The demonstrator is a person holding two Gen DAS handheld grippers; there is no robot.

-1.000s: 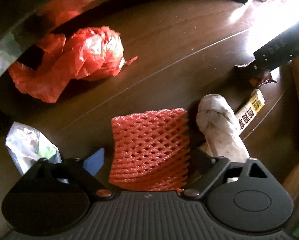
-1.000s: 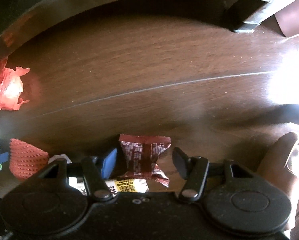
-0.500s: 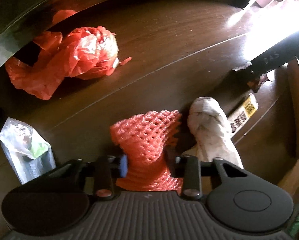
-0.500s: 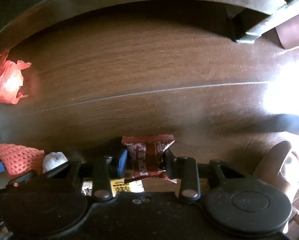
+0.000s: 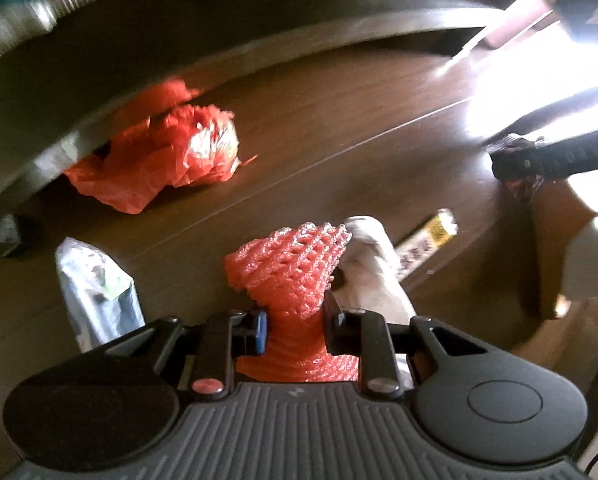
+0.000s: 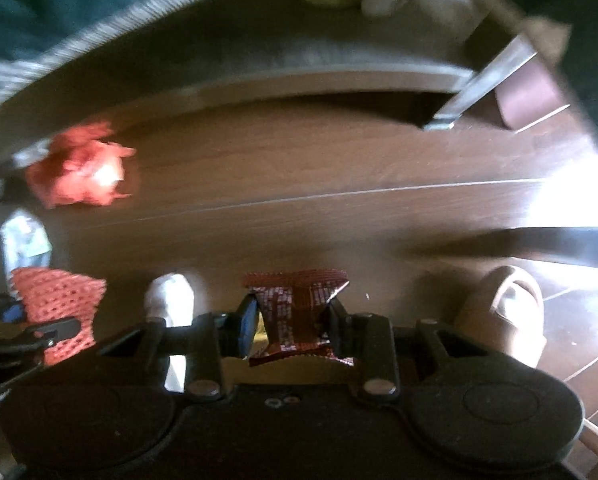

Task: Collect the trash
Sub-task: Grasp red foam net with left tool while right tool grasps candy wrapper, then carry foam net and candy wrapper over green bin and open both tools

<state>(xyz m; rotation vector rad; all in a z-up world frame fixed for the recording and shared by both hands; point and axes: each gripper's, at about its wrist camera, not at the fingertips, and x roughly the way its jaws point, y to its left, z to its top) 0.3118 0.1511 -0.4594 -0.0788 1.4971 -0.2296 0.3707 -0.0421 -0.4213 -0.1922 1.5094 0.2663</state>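
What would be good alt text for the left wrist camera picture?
The left gripper pinches a red foam mesh fruit sleeve above a dark wooden floor. On the floor lie a crumpled red plastic bag, a pale plastic wrapper, a white crumpled tissue and a yellow-ended packet.

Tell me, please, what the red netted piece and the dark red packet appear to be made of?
Red netted piece: likely soft foam mesh, matt; open lattice, squashed between the pads. Dark red packet: probably thin plastic film, slightly glossy; crinkled, printed, serrated edge.
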